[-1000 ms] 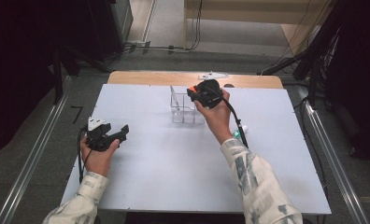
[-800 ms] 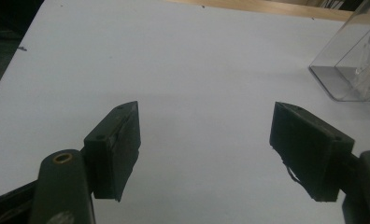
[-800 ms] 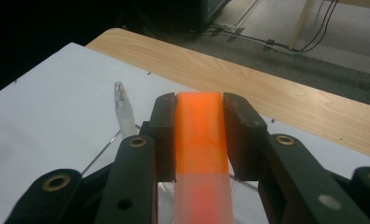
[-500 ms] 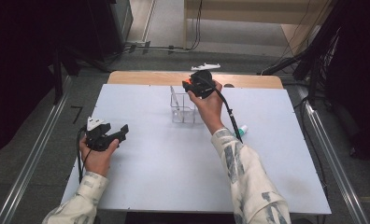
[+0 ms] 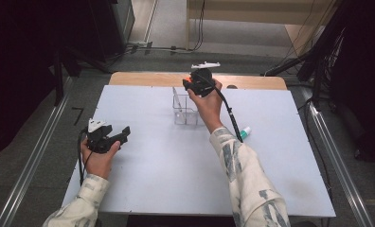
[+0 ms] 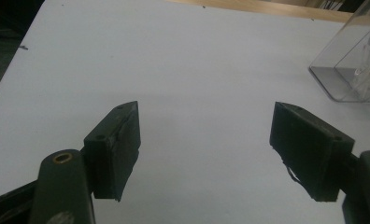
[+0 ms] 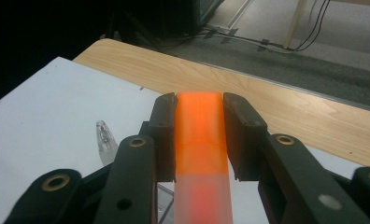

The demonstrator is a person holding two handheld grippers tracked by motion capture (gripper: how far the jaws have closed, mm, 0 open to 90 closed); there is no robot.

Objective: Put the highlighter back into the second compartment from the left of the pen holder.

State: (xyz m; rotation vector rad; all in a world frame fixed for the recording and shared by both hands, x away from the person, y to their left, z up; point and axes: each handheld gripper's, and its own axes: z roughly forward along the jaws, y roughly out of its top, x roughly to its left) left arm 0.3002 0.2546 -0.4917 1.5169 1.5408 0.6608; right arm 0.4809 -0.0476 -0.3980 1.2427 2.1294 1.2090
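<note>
My right gripper (image 5: 191, 85) is raised over the far side of a clear plastic organiser (image 5: 184, 108), and it is shut on an orange object. In the right gripper view the orange object (image 7: 199, 135) sits clamped between both black jaws of the right gripper (image 7: 199, 100); its near part looks pale and translucent. My left gripper (image 5: 124, 134) rests at the left of the white board (image 5: 166, 179). In its own view the left gripper (image 6: 206, 140) stands open with nothing between its pads, and the organiser (image 6: 356, 70) is at the upper right.
A small white tube with a green cap (image 5: 245, 133) lies on the board right of my right forearm. A strip of wooden tabletop (image 5: 143, 78) runs along the far edge, with floor and cables beyond. A clear pointed piece (image 7: 106, 140) shows below the right jaws.
My right hand has carried the orange object away from me and slightly left, from above the organiser to its far side. The left hand has stayed put.
</note>
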